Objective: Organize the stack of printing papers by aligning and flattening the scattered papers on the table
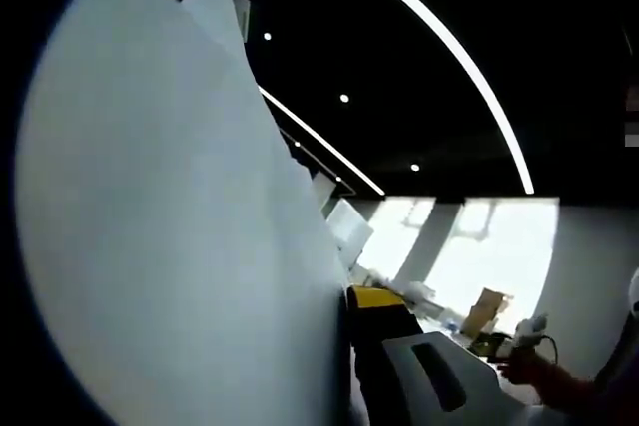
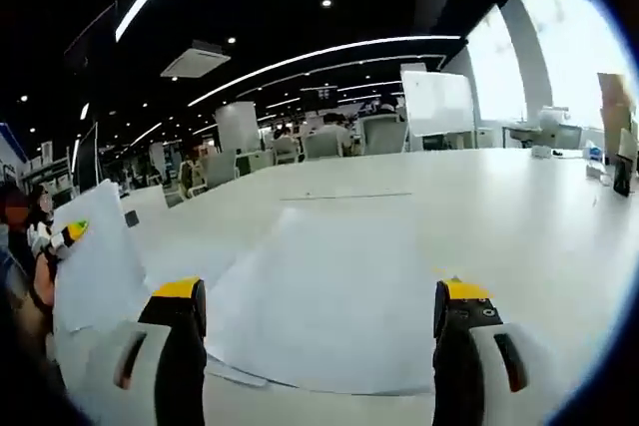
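A large white sheet [image 1: 180,226] stands upright across the left half of the left gripper view. My left gripper [image 1: 351,298] is shut on its lower edge; one yellow-tipped finger [image 1: 375,298] shows, and the sheet hides the other. In the right gripper view this same lifted sheet [image 2: 95,266] stands at the left with the left gripper's yellow tip [image 2: 75,231] on it, next to a person's hand. A loose stack of papers [image 2: 319,246] lies flat on the white table [image 2: 499,207], its sheets slightly offset. My right gripper [image 2: 319,291] is open, low over the stack's near edge.
The long table runs far ahead. At its far end are office chairs [image 2: 319,145], seated people and a white board [image 2: 436,102]. Small items [image 2: 544,142] and a cardboard box [image 2: 614,97] stand at the right. A box [image 1: 486,308] sits by bright windows.
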The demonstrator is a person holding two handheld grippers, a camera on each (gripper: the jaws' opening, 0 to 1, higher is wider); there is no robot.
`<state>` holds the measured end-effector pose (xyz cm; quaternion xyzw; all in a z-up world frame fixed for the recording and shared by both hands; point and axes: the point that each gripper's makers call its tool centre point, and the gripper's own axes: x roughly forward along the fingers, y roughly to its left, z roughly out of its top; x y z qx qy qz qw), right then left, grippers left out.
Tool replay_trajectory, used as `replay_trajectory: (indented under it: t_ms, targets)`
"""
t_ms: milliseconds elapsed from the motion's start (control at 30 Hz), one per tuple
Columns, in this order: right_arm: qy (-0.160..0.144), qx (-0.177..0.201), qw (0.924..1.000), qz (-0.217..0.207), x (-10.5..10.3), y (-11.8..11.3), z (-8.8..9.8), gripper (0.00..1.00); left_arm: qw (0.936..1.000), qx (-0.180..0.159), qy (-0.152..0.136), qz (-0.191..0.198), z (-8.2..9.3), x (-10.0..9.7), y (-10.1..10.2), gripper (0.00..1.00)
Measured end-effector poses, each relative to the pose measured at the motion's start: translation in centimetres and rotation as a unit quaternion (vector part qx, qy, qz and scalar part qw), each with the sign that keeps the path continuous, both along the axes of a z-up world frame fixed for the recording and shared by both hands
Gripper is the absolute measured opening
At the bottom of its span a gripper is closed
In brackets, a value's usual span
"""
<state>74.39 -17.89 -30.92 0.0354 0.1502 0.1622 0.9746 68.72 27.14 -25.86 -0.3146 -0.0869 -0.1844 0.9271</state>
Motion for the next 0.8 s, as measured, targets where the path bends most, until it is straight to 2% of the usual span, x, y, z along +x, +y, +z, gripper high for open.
replay_trajectory:
  t_ms: [100,400,667,800]
  targets:
    - [0.008,-0.039,0.9991,-0.014,0.2,-0.9,-0.9,0.90,1.0000,0.000,0.000,0.000,0.0,0.0,0.0,0.09]
    - [0.014,-0.034,0.9992,-0.018,0.3,-1.2,-1.5,0.90,1.0000,0.000,0.000,0.000,0.1,-0.1,-0.2,0.09]
    - [0.034,-0.049,0.9980,-0.022,0.3,-2.1,-3.0,0.90,1.0000,0.000,0.000,0.000,0.1,-0.1,-0.2,0.09]
    - [0.029,-0.042,0.9985,-0.019,0.3,-2.1,-2.9,0.90,1.0000,0.000,0.000,0.000,0.0,-0.1,-0.2,0.09]
